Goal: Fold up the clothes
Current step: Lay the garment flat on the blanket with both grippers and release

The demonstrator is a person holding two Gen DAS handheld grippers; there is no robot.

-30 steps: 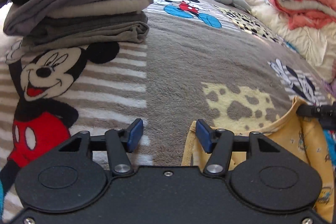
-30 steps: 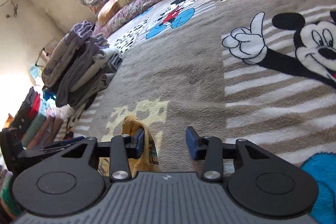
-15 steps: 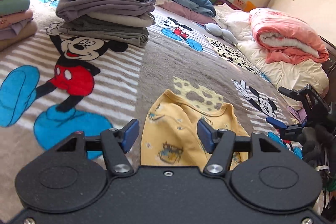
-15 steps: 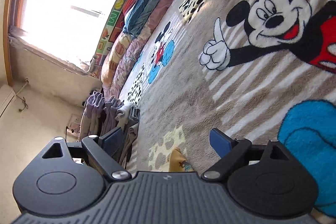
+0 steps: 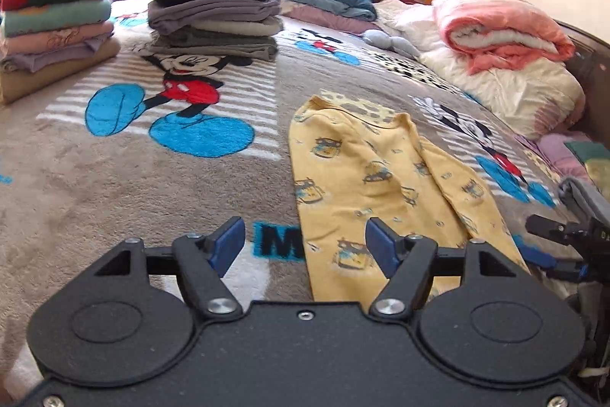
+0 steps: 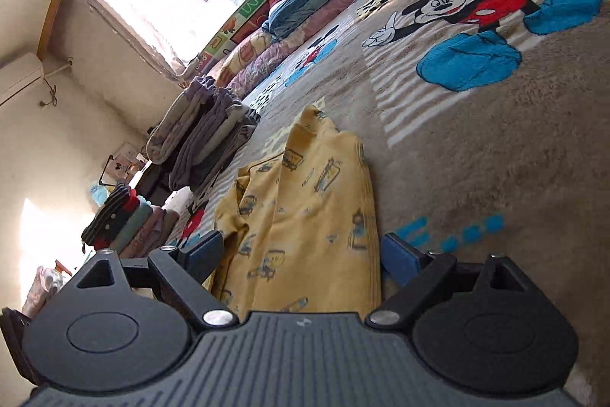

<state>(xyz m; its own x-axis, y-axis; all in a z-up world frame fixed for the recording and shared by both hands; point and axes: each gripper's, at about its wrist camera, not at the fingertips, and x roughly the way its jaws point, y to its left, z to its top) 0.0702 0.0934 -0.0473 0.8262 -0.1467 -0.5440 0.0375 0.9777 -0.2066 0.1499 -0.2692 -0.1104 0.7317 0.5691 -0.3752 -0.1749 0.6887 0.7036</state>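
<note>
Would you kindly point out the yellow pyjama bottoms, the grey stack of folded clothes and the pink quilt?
yellow pyjama bottoms (image 5: 354, 170): left wrist view, middle of the fabric.
grey stack of folded clothes (image 5: 213, 14): left wrist view, front of the pile.
pink quilt (image 5: 499, 29): left wrist view, top fold.

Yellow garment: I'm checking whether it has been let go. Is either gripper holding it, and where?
Neither. The yellow garment lies flat; left gripper opening, right gripper open.

Yellow garment (image 5: 366, 174) soft matt cloth; blanket (image 5: 114, 185) plush, fuzzy pile (printed); gripper pads (image 5: 228, 243) matt
</note>
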